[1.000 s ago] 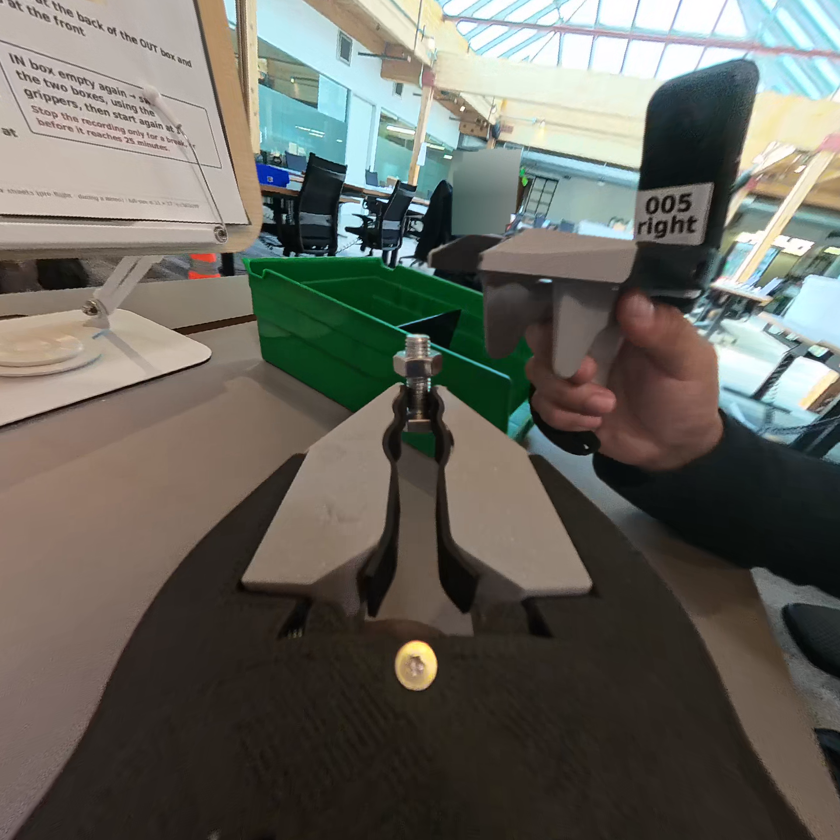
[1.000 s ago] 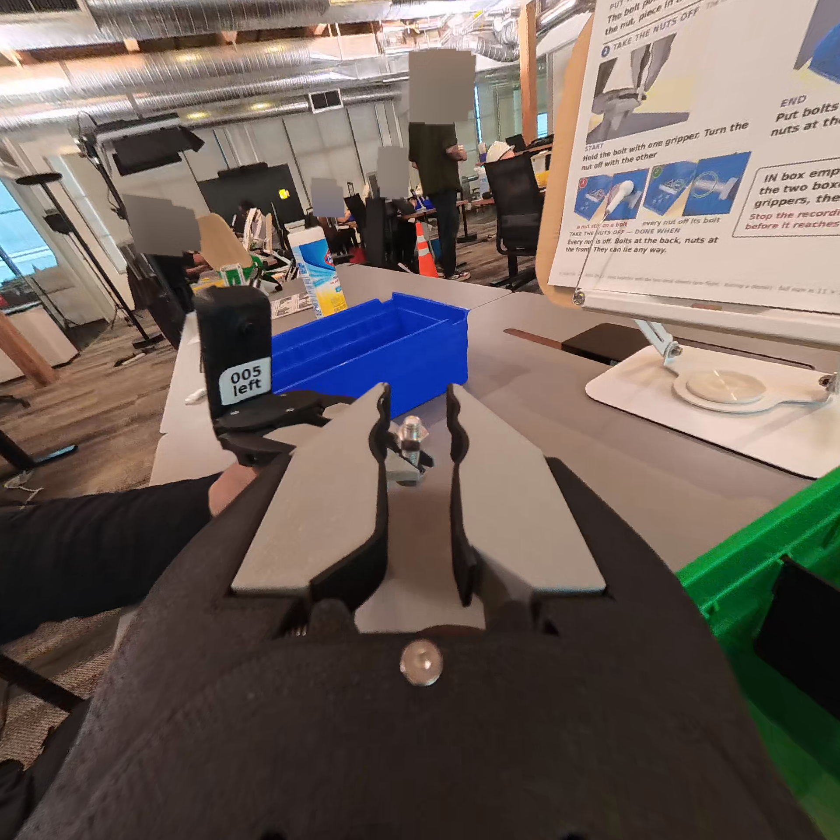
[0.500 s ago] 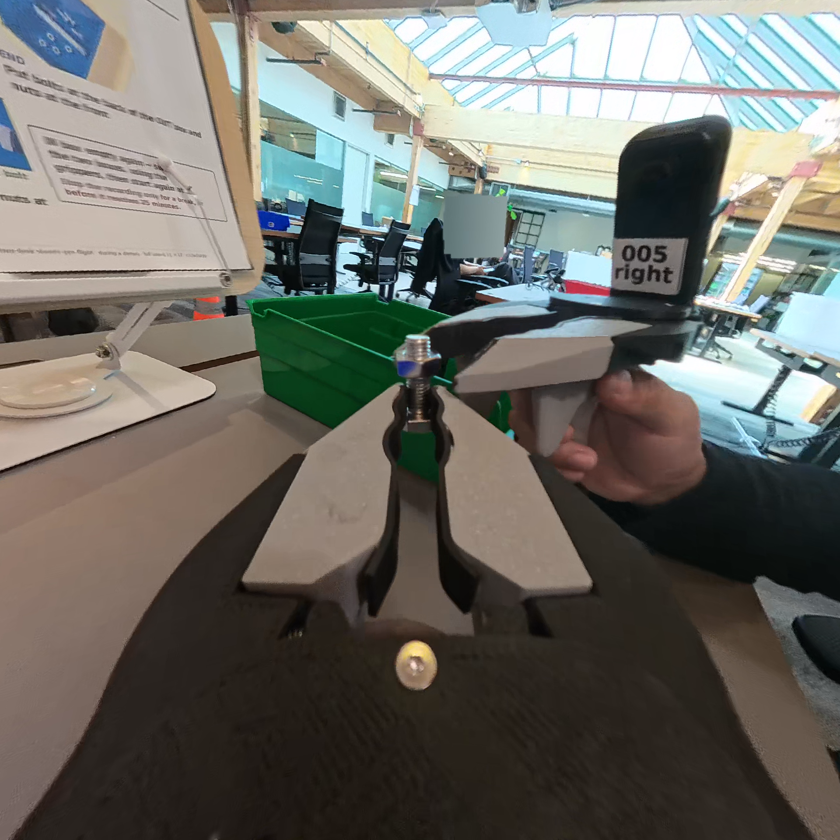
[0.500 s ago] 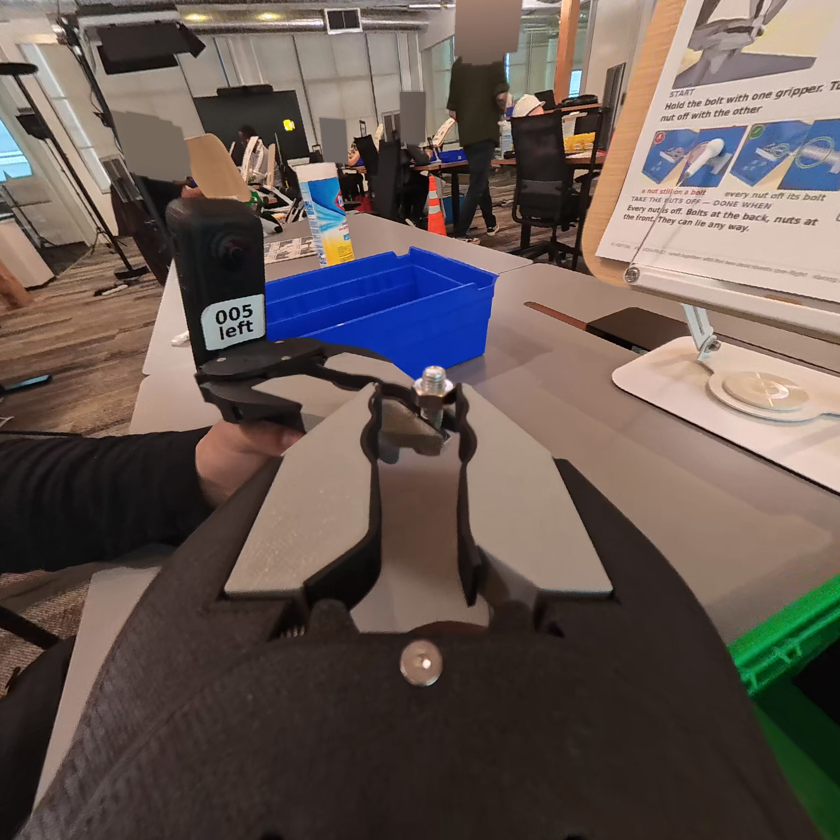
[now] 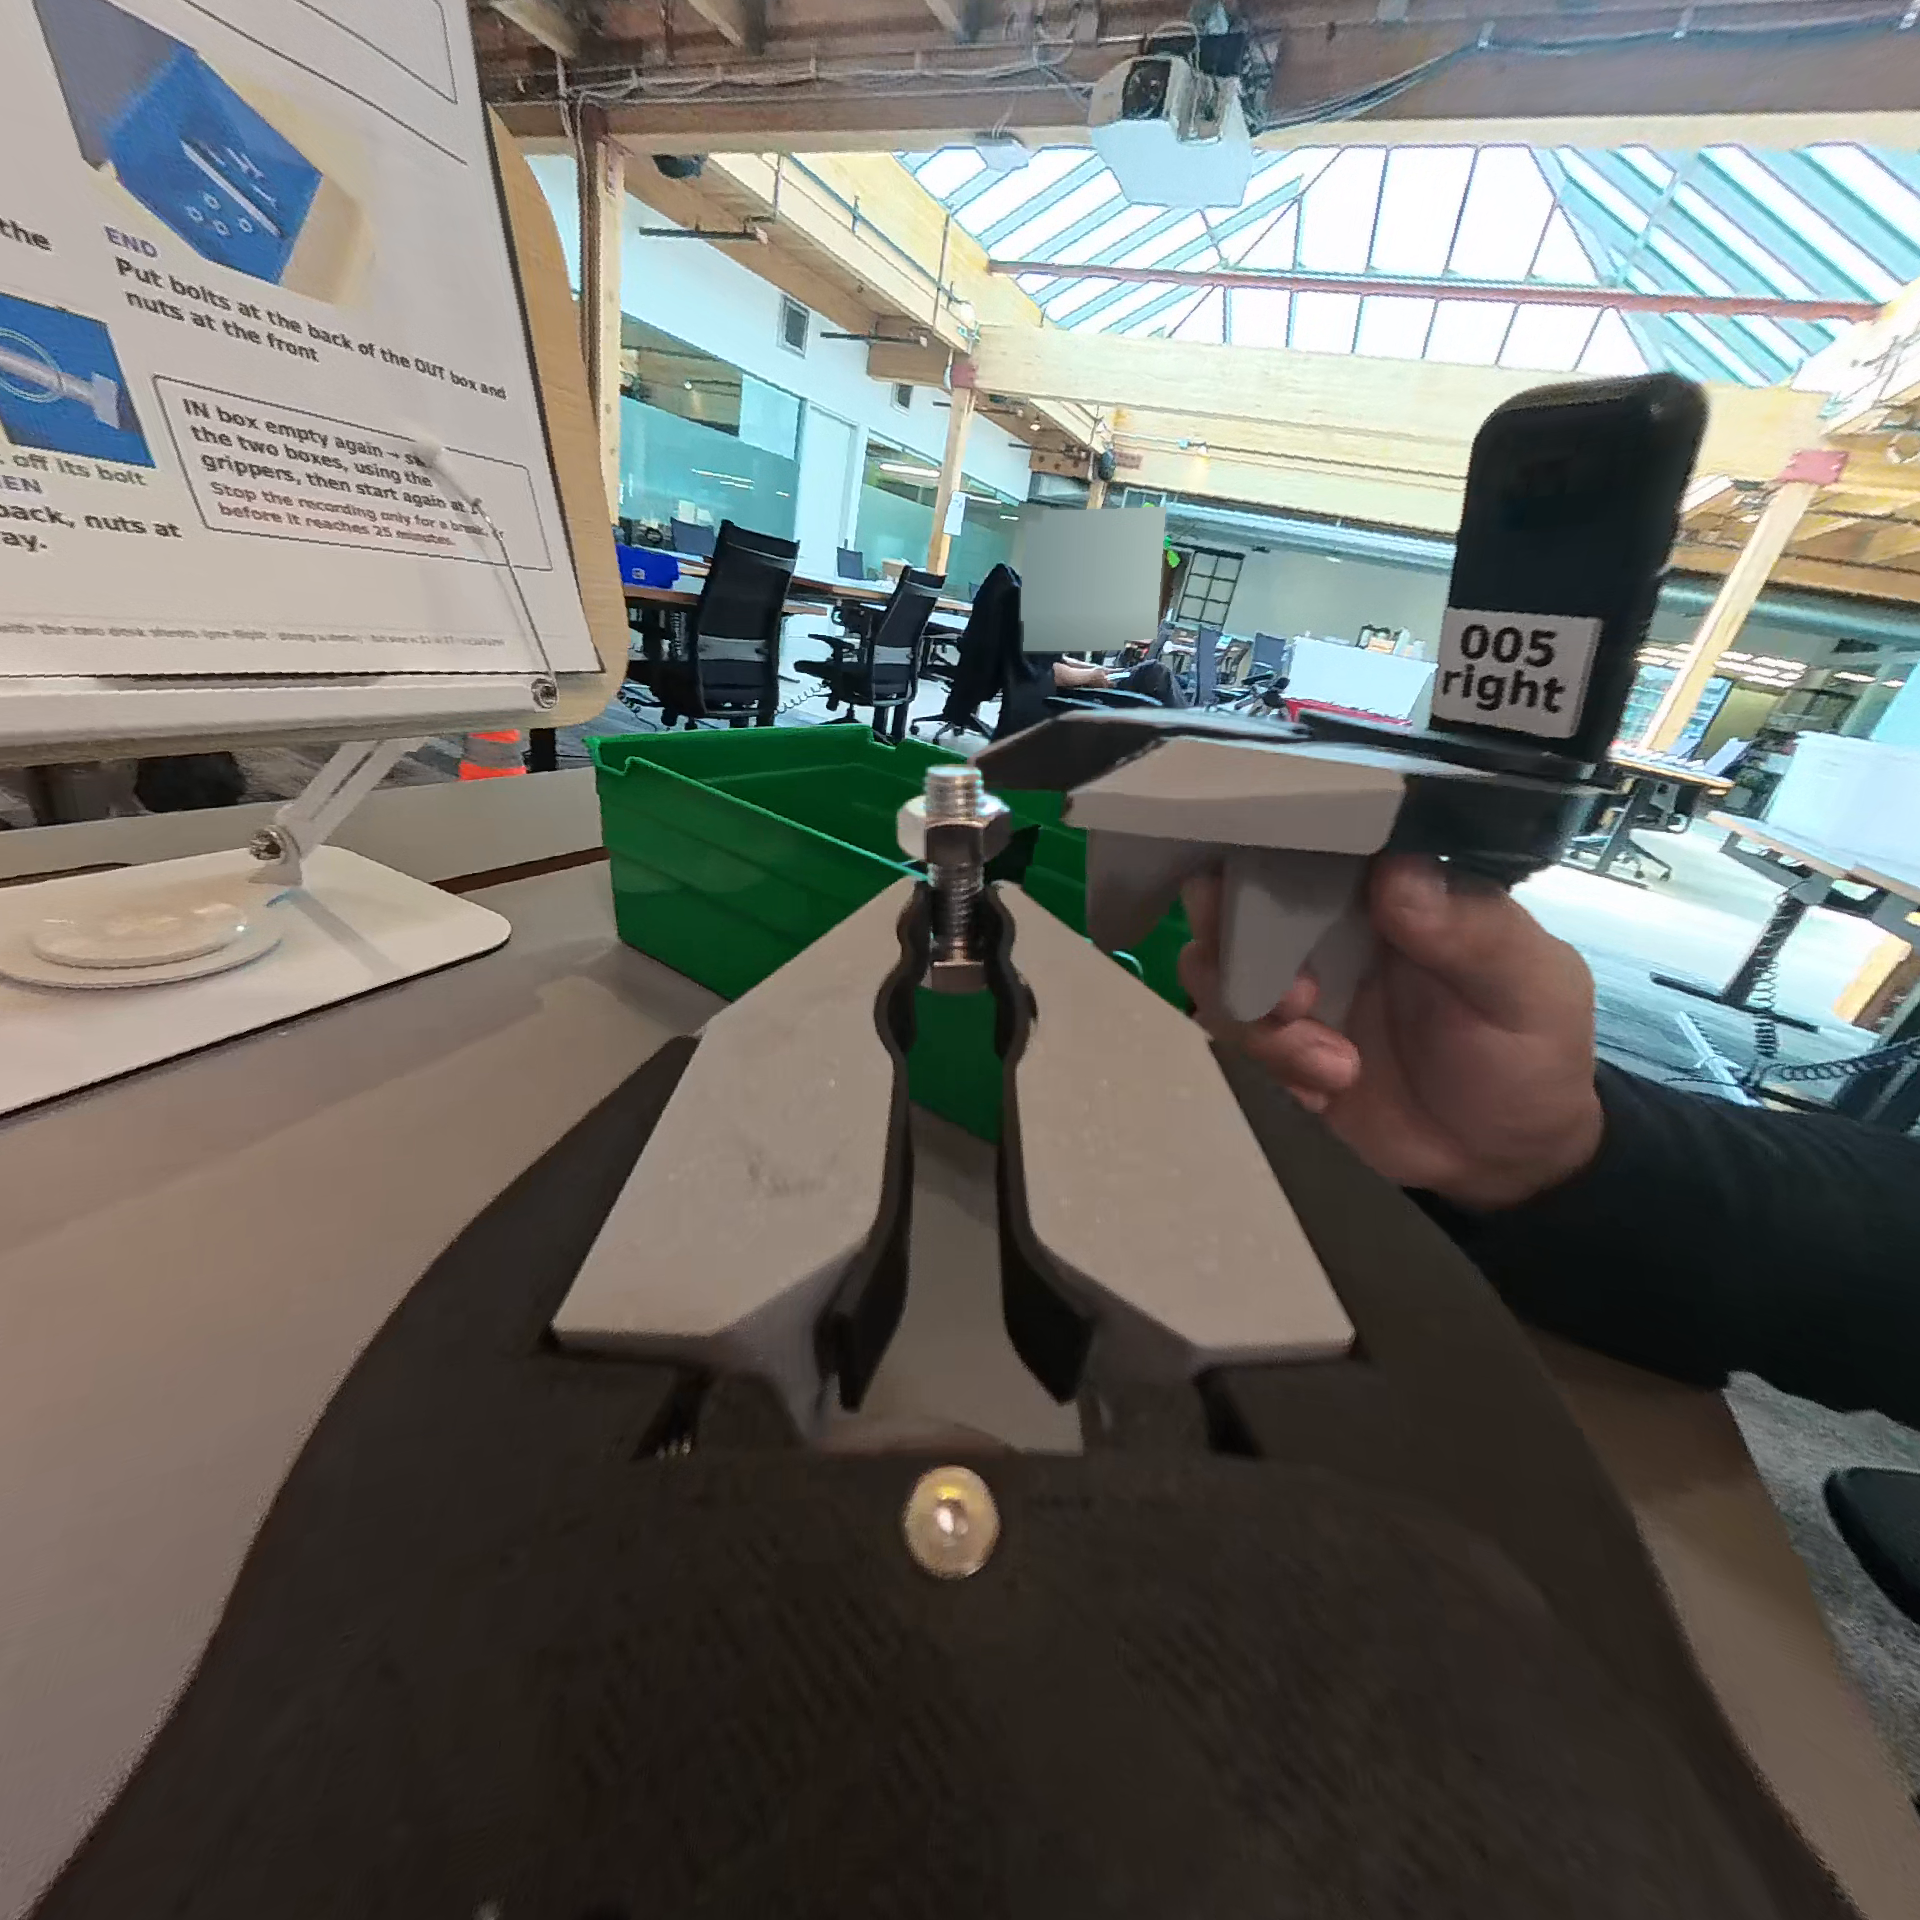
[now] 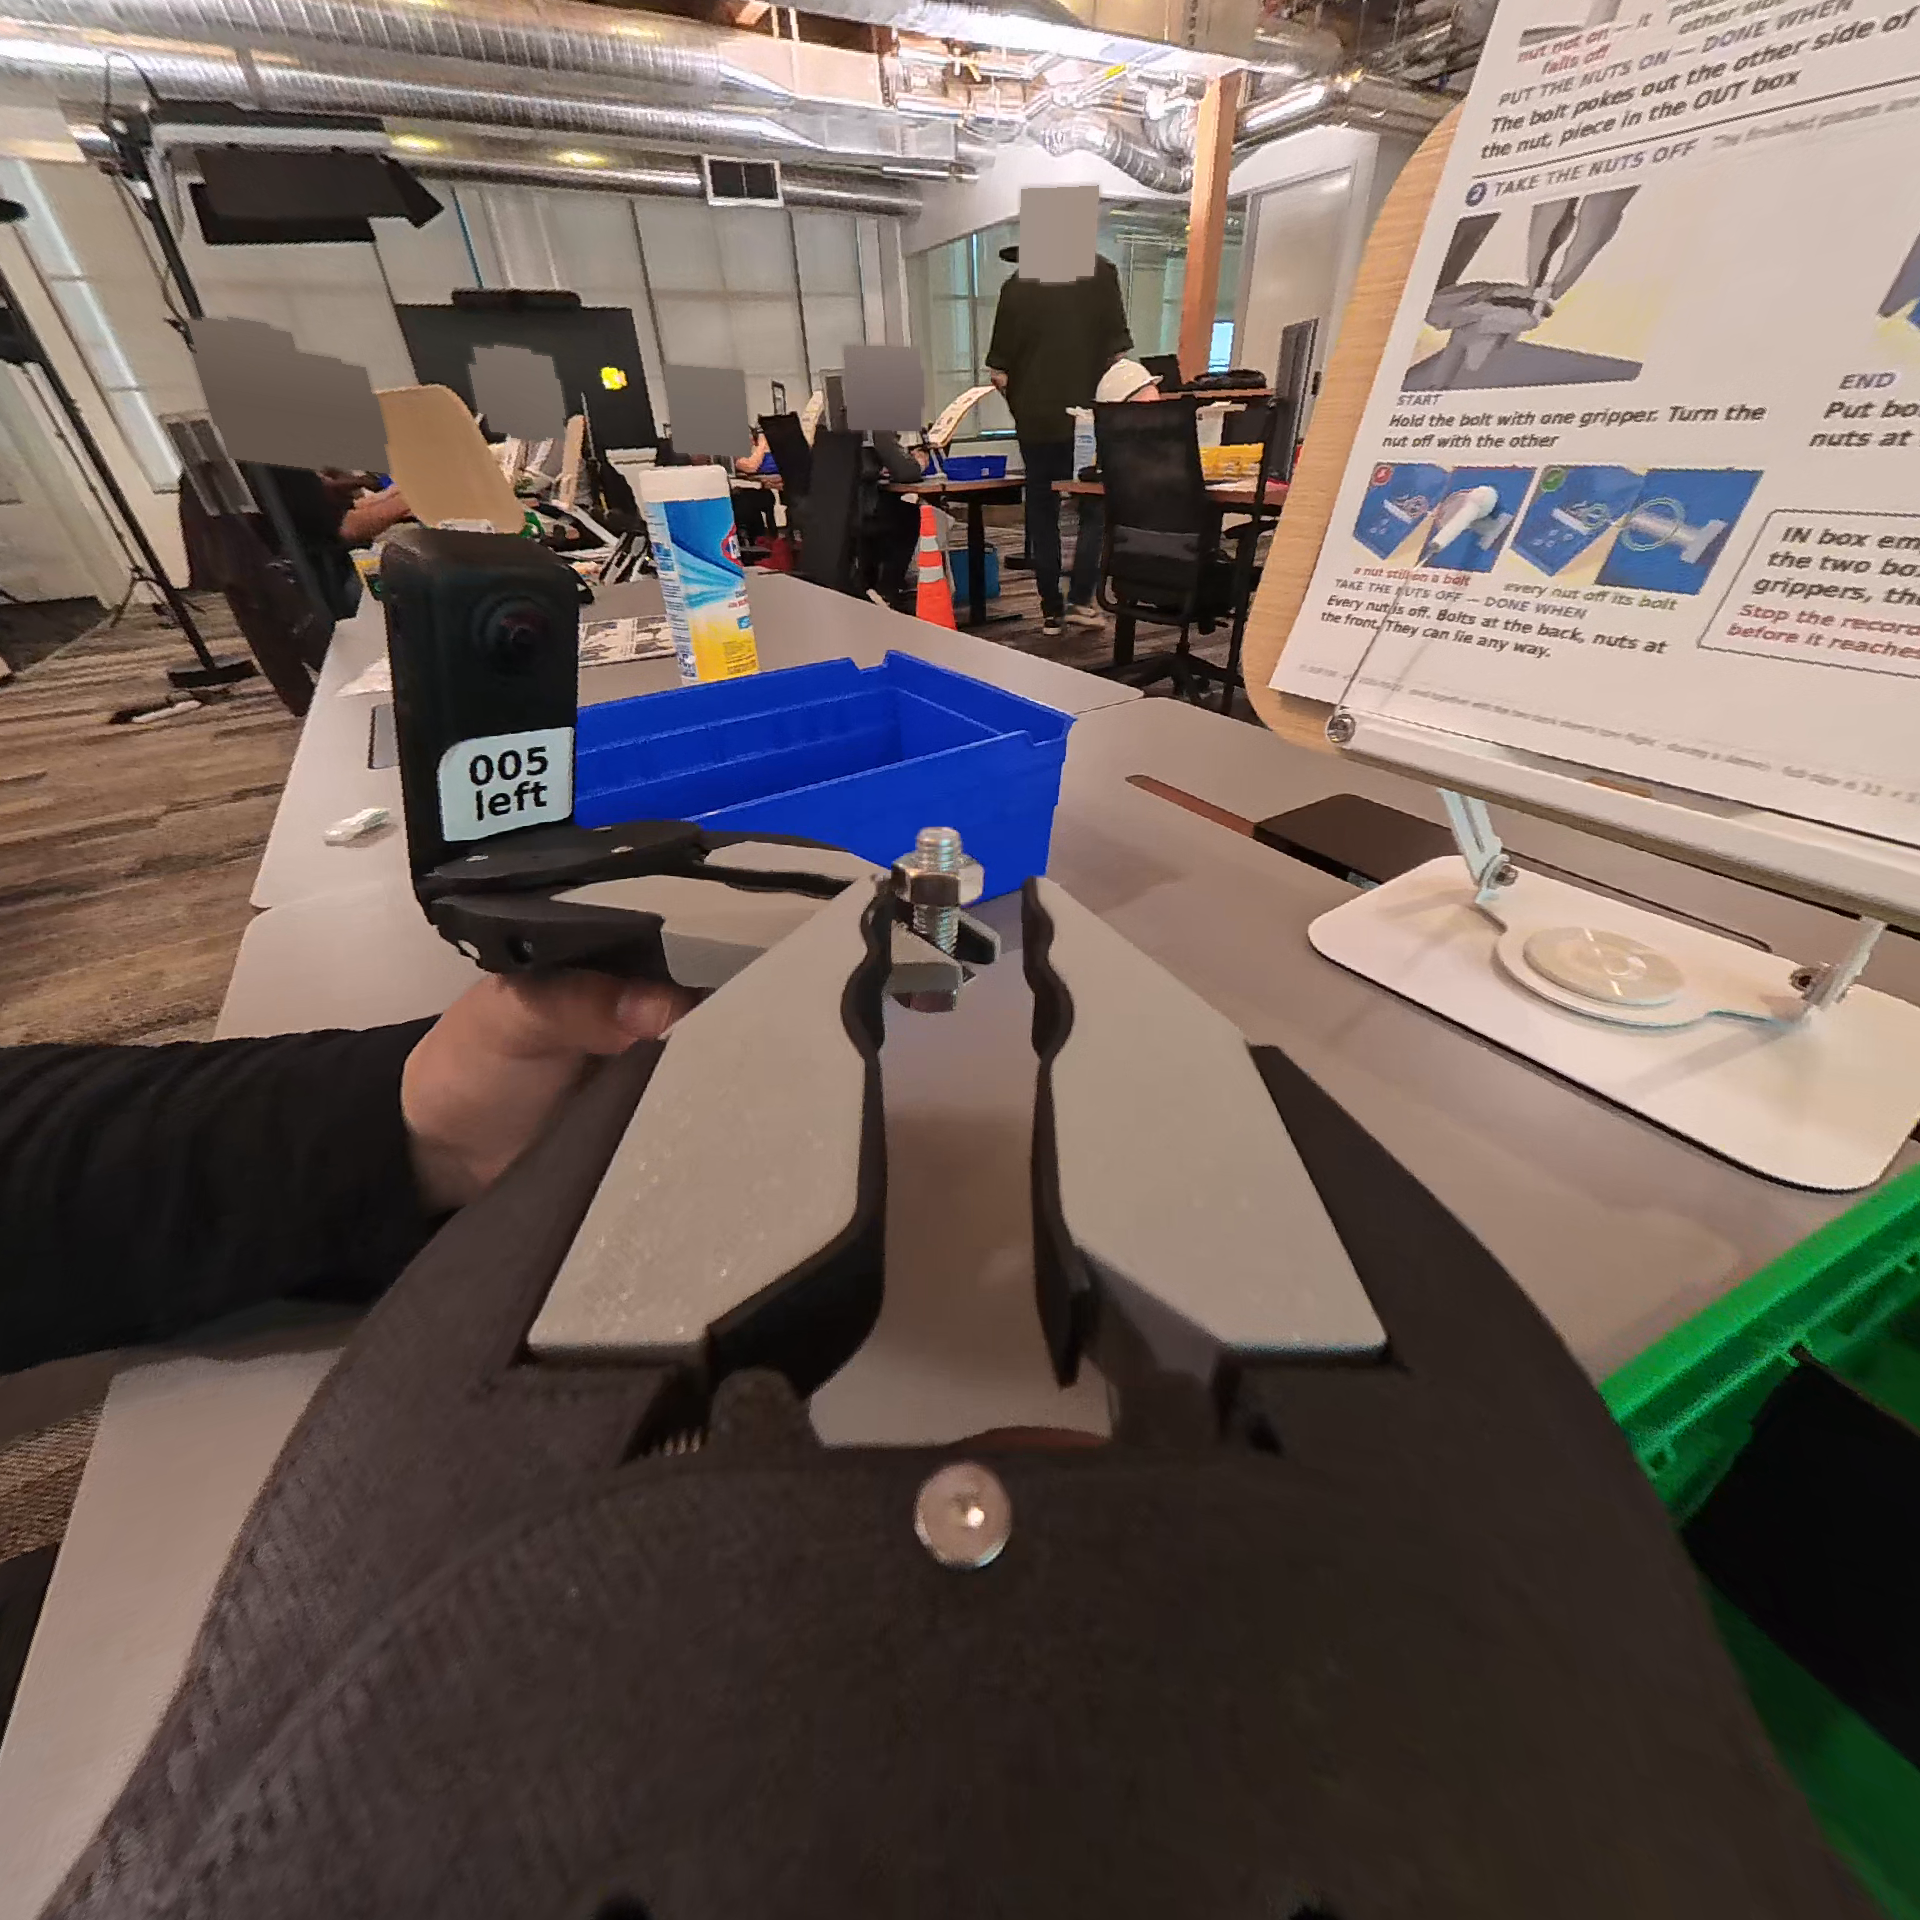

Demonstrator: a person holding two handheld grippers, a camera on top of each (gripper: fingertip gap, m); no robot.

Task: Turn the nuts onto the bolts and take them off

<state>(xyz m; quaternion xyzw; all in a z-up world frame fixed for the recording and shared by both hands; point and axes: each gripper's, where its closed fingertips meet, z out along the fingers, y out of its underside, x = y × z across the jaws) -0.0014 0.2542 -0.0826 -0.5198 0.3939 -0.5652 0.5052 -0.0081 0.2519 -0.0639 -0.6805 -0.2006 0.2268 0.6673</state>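
My left gripper [image 5: 951, 951] is shut on a steel bolt [image 5: 949, 912] and holds it upright above the grey table [image 5: 208, 1195]. A hex nut [image 5: 951, 826] sits near the top of the bolt's thread. My right gripper [image 6: 951, 902] is open, level, with its fingertips on either side of the nut [image 6: 935, 883]. The nut lies close to the left fingertip and apart from the right one. In the left wrist view the right gripper [image 5: 1018, 767] reaches in from the right, a hand on its handle. The left gripper [image 6: 940, 961] also shows in the right wrist view.
A green bin [image 5: 748, 862] stands just behind the bolt and shows at the right edge of the right wrist view [image 6: 1766, 1382]. A blue bin [image 6: 831, 748] stands behind the left gripper. An instruction board on a white stand [image 6: 1662, 416] is at the table's back. A wipes canister [image 6: 696, 571] stands farther off. The grippers are tip to tip, or close to it.
My right gripper has levelled out and moved in from the right, so its open fingertips now flank the nut. The left gripper still holds the bolt upright.
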